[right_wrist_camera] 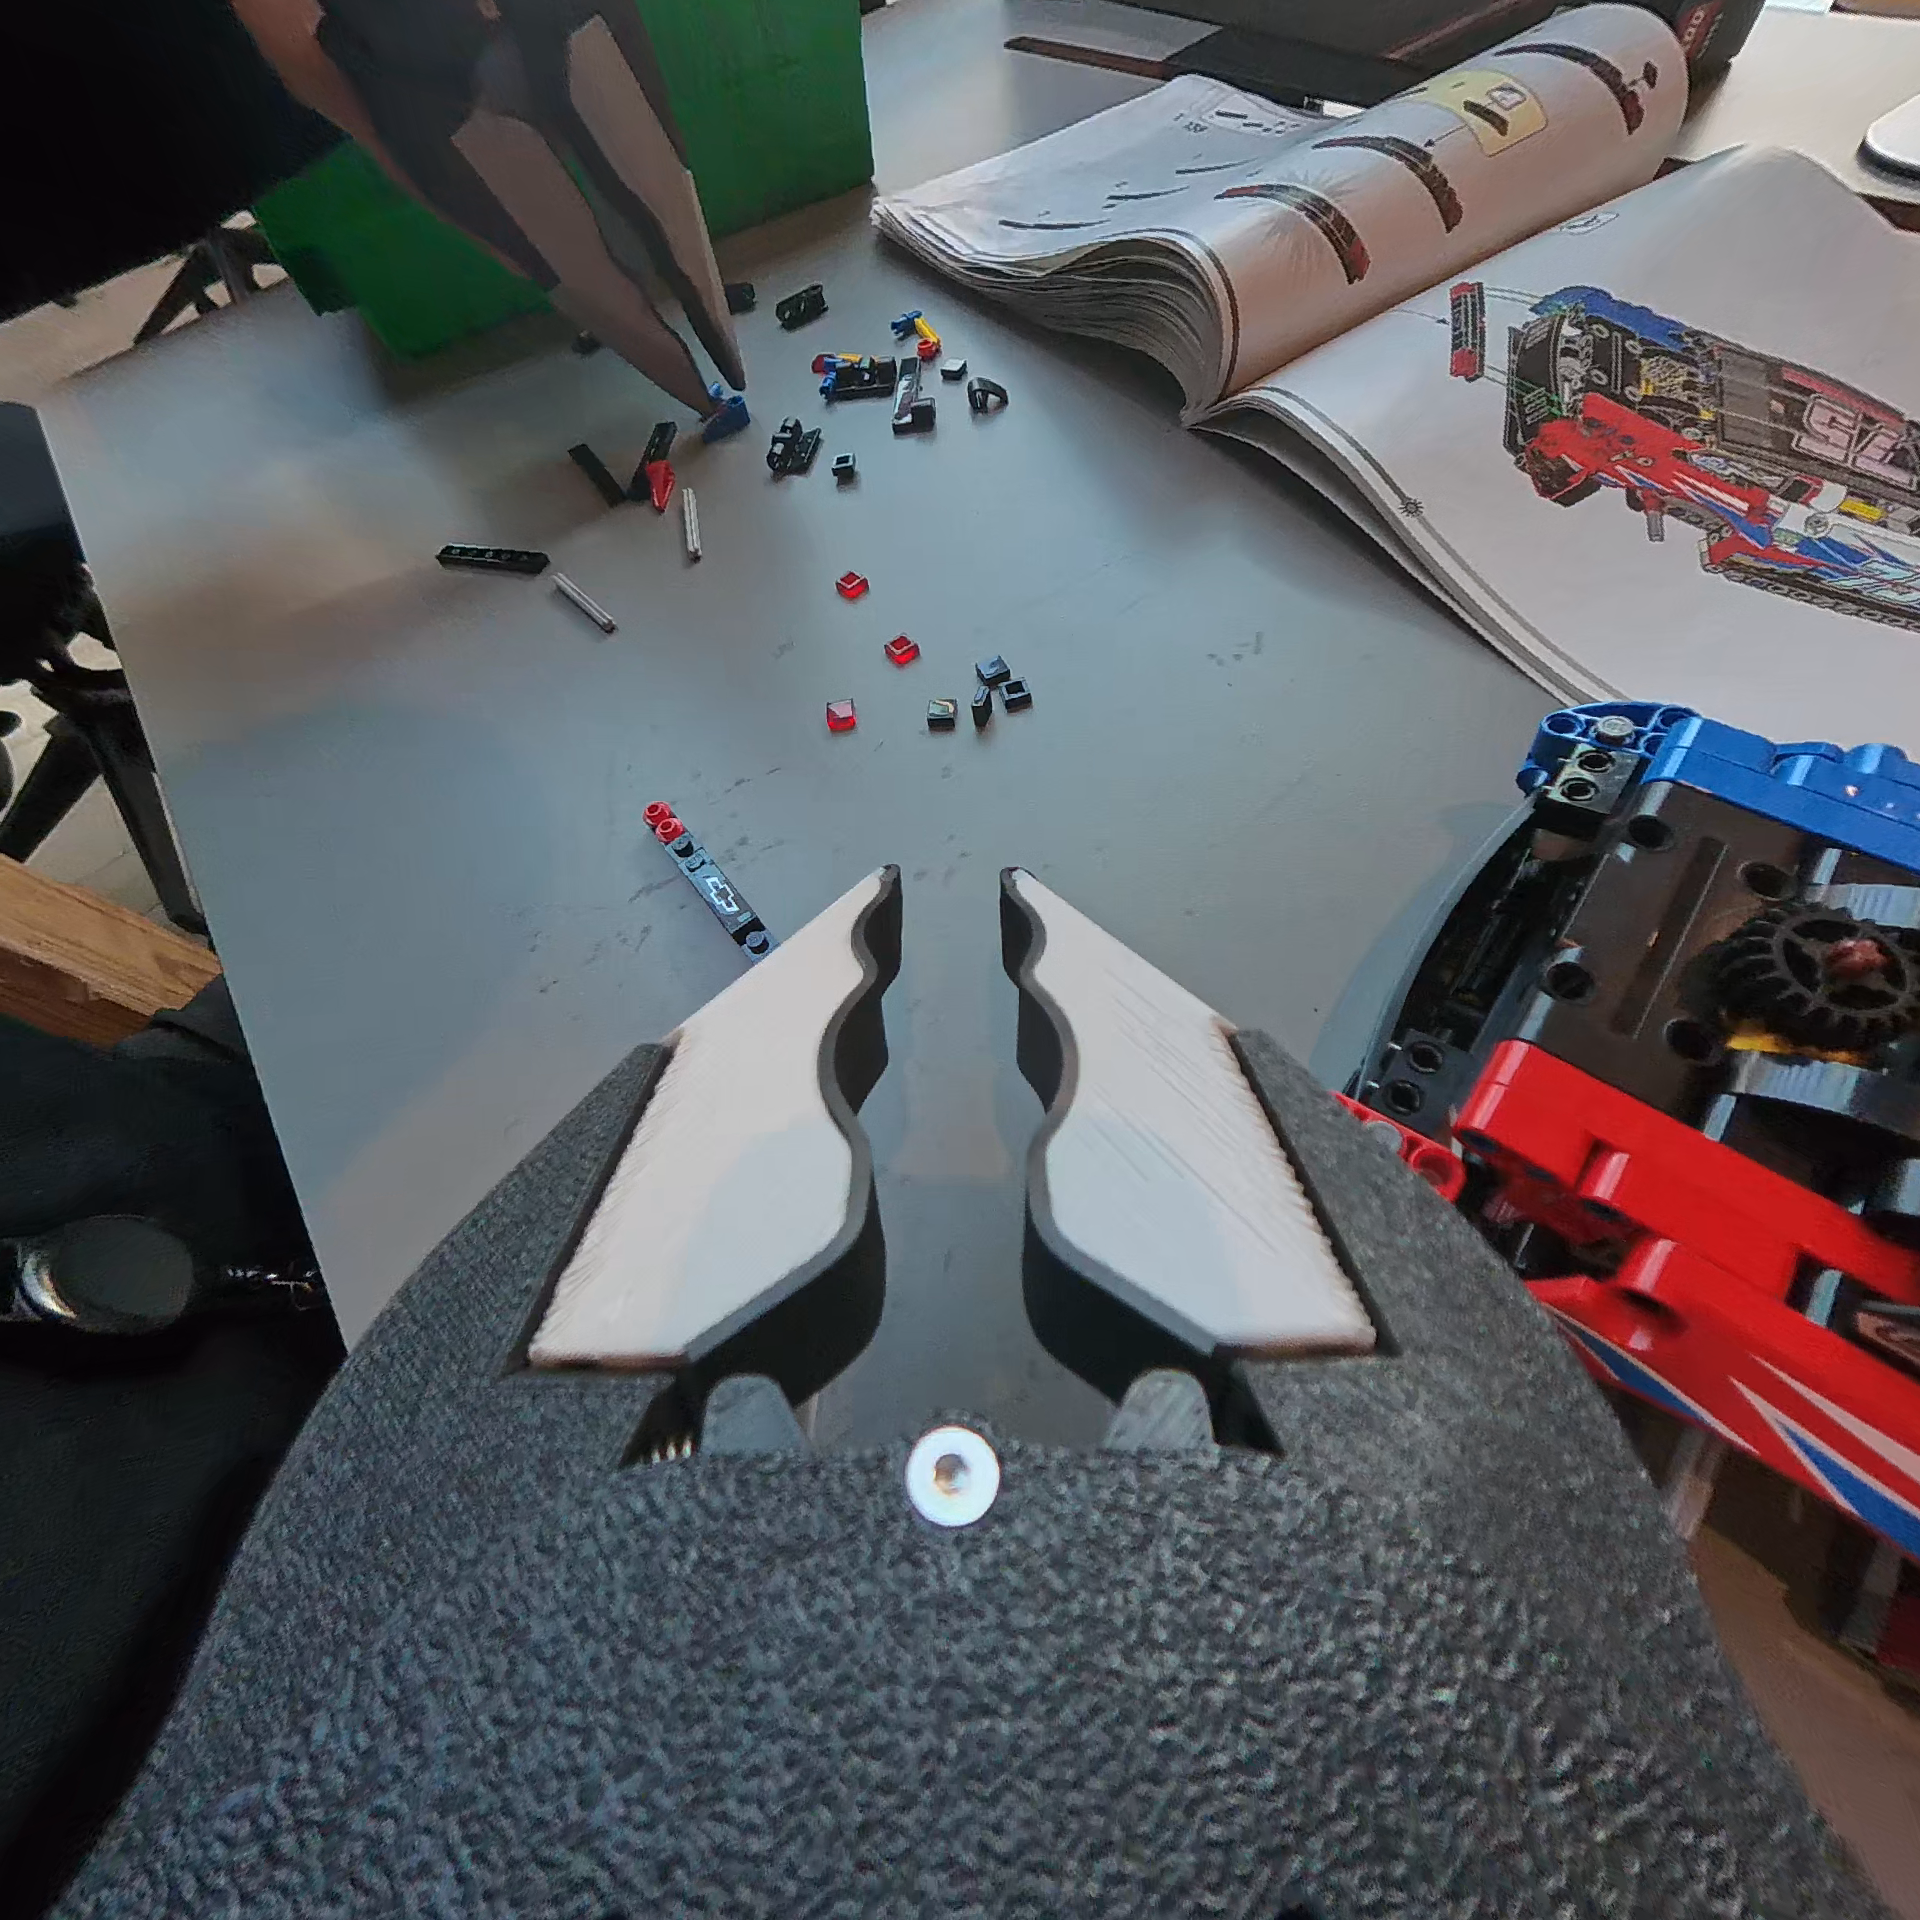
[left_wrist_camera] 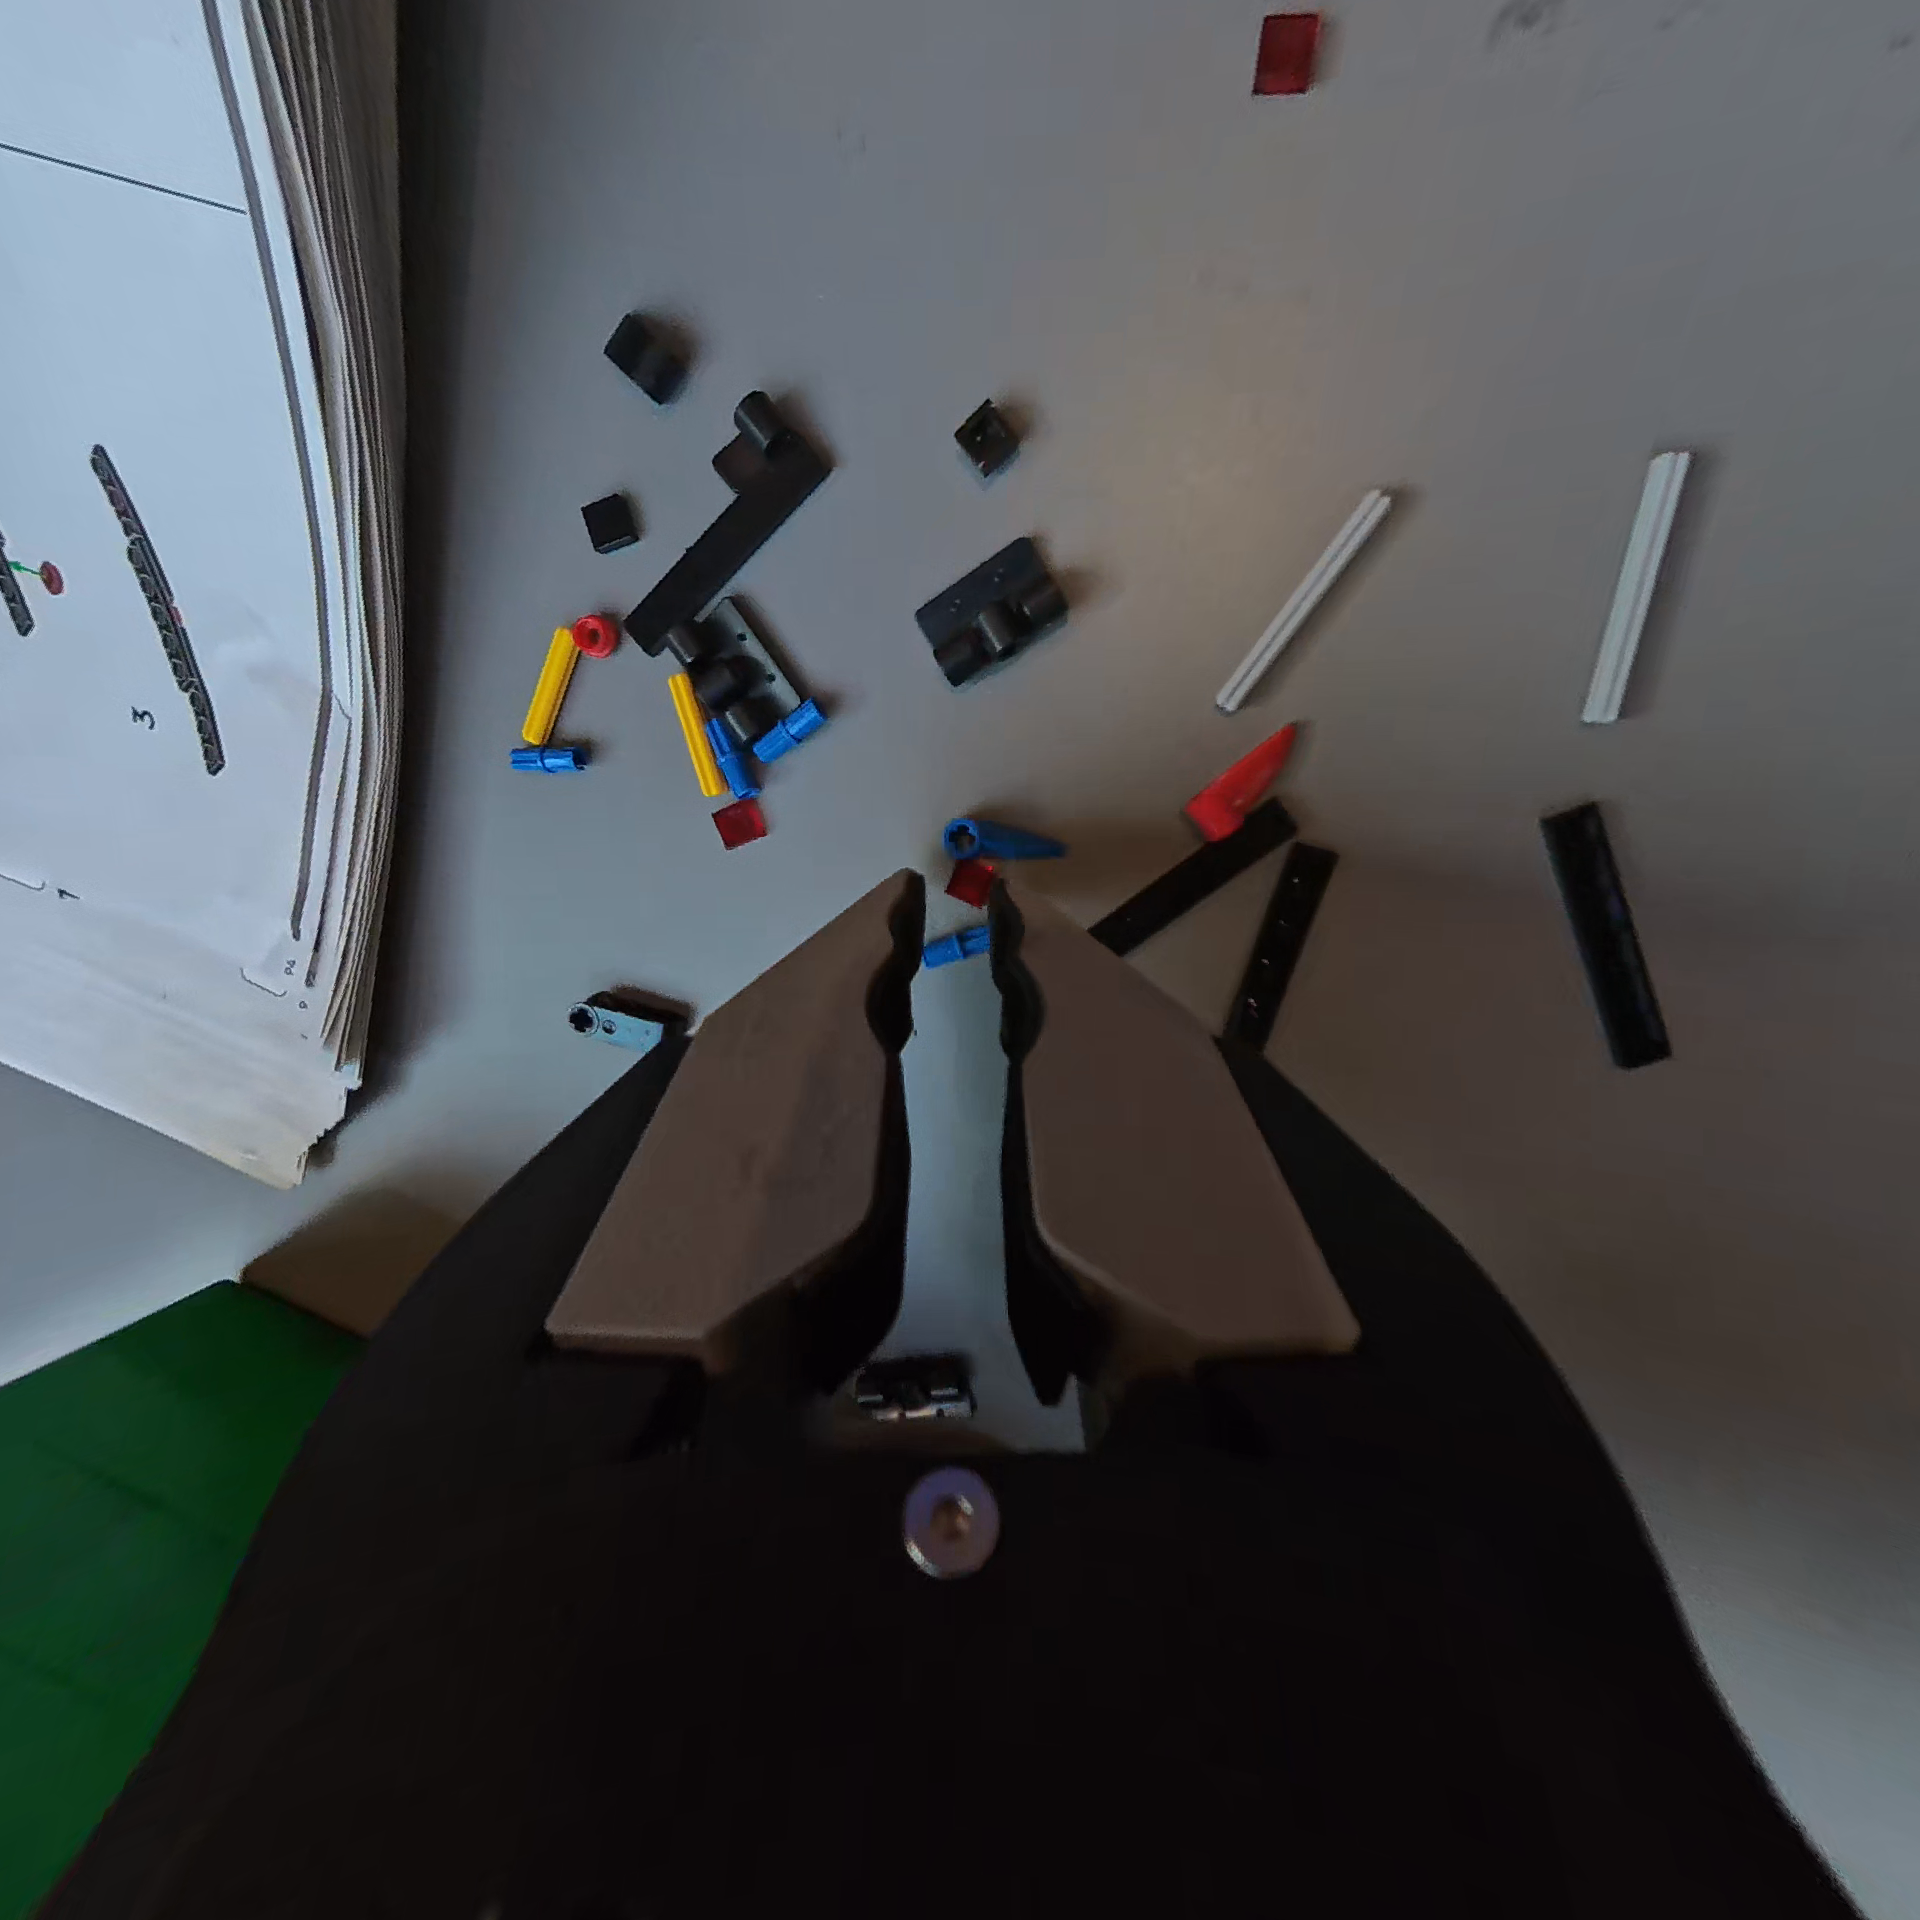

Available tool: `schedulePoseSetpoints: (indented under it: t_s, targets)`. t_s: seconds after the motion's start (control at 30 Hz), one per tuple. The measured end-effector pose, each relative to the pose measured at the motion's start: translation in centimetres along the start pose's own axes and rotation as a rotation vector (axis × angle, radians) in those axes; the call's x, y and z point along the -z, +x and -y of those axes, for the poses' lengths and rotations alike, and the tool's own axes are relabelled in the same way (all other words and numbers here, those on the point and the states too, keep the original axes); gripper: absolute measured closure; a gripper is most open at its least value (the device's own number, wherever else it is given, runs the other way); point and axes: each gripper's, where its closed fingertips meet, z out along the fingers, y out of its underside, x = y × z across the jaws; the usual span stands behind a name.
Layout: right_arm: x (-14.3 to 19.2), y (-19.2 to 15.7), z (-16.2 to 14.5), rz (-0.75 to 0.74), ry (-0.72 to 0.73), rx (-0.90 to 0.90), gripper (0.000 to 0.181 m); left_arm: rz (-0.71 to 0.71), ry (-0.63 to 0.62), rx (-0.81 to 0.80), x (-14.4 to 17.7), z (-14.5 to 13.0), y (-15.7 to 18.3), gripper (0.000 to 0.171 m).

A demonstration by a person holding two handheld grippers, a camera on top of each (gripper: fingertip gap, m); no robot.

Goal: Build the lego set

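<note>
My left gripper (left_wrist_camera: 956, 894) is down at the grey table (left_wrist_camera: 1143, 260). Its fingertips are closed onto a small blue pin (left_wrist_camera: 951, 948) that spans the narrow gap between them. A small red tile (left_wrist_camera: 971, 881) and a blue pointed piece (left_wrist_camera: 1003, 840) lie just beyond the tips. In the right wrist view the left gripper (right_wrist_camera: 727, 390) is far off among the loose parts. My right gripper (right_wrist_camera: 951, 873) is open and empty above the table. A black strip with red studs (right_wrist_camera: 712, 883) lies just left of its tips. The partly built red, blue and black car (right_wrist_camera: 1662, 987) stands to its right.
Loose black, yellow and blue parts (left_wrist_camera: 727, 623) lie ahead of the left gripper. Two grey axles (left_wrist_camera: 1304, 597), a red slope (left_wrist_camera: 1242, 784) and black beams (left_wrist_camera: 1605, 935) lie to its right. The open manual (right_wrist_camera: 1558, 416) is at the right, a green box (right_wrist_camera: 520, 208) behind. Red tiles (right_wrist_camera: 902, 649) lie mid-table. The red slope (left_wrist_camera: 1242, 784) is closer to my left gripper, around 5 cm from its tips; the right tips are 25 cm off. It turns up in the right wrist view (right_wrist_camera: 657, 479) as well.
</note>
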Motion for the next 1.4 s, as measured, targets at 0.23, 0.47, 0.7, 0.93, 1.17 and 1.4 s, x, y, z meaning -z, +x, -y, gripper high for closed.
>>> schedulePoseSetpoints:
  t_s: [0.23, 0.47, 0.7, 0.93, 1.17, 1.4]
  targets:
    - [0.0, 0.0, -0.1, 0.007, -0.004, -0.013, 0.164, -0.042, 0.011, -0.002, -0.4, 0.2, 0.3, 0.167]
    - [0.0, -0.1, 0.0, 0.014, 0.000, -0.021, 0.164, -0.009, 0.030, 0.009, 0.9, 0.2, -0.5, 0.167]
    - [-0.1, -0.2, -0.2, 0.017, -0.012, -0.013, 0.164, -0.047, 0.255, -0.108, 2.4, 10.6, 5.0, 0.167]
    - [-0.1, -0.4, -0.2, 0.010, -0.013, 0.015, 0.164, -0.130, 0.233, -0.133, -3.2, 14.7, 11.3, 0.167]
    - [-0.4, -0.8, -0.6, 0.016, -0.045, 0.045, 0.164, -0.137, 0.252, -0.092, -3.9, 15.4, 12.2, 0.154]
    - [-1.9, -3.1, -0.6, 0.090, -0.119, 0.121, 0.163, -0.122, 0.349, 0.036, -2.1, 14.7, 11.6, 0.149]
